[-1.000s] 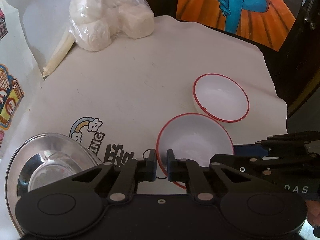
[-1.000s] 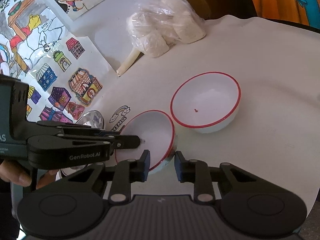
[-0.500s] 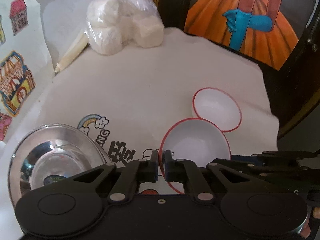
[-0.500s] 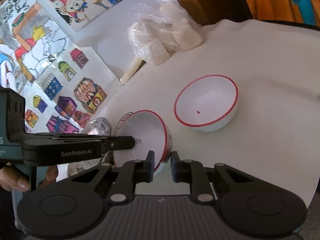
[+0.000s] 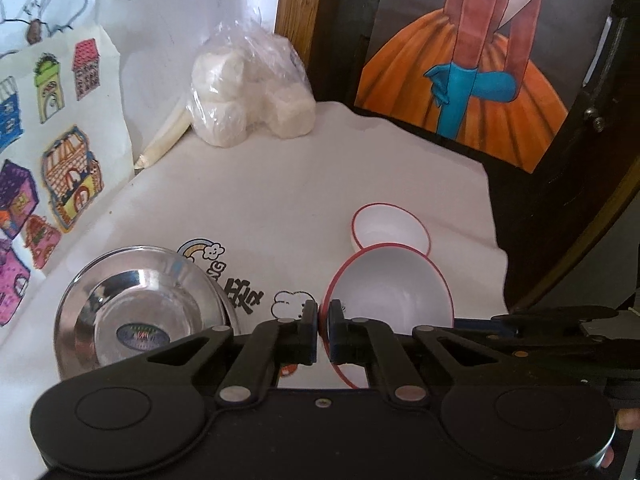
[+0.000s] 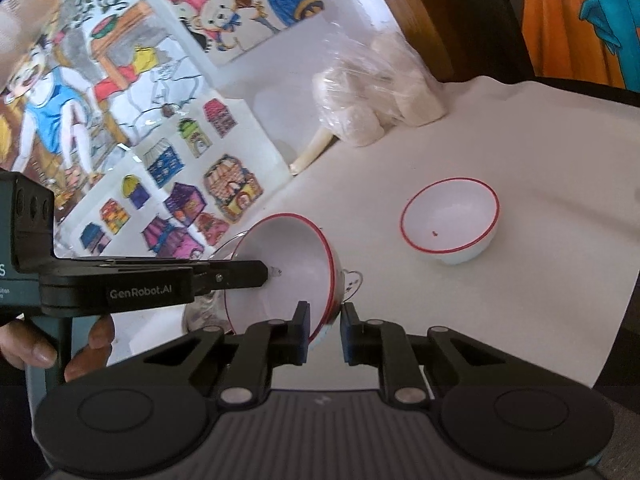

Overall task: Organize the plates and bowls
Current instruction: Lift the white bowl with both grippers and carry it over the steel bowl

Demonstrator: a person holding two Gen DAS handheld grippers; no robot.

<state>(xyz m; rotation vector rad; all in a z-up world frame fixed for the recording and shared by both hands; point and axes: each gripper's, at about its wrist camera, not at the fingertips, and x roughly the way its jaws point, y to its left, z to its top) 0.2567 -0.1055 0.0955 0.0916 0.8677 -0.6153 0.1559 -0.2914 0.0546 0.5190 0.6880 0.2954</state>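
Note:
A white bowl with a red rim [image 5: 388, 292] hangs tilted above the table, held from two sides. My left gripper [image 5: 324, 316] is shut on its left rim. In the right wrist view, the same bowl [image 6: 288, 264] has its near rim pinched between my right gripper [image 6: 325, 320]'s pads, while the left gripper [image 6: 262, 273] reaches in from the left. The right gripper [image 5: 472, 324] also shows at the bowl's right side in the left wrist view. A second red-rimmed bowl [image 5: 390, 230] [image 6: 450, 220] stands upright on the white cloth beyond it.
A steel bowl [image 5: 136, 308] sits on the cloth at the left. A plastic bag of white lumps [image 5: 248, 100] lies at the back by the wall. The cloth-covered table [image 5: 280, 184] ends at the right. A hand [image 6: 32, 344] holds the left gripper.
The right gripper's jaws closed onto the bowl's rim. Both grippers rose with the bowl, which left the cloth and tilted more steeply. The second bowl stayed put.

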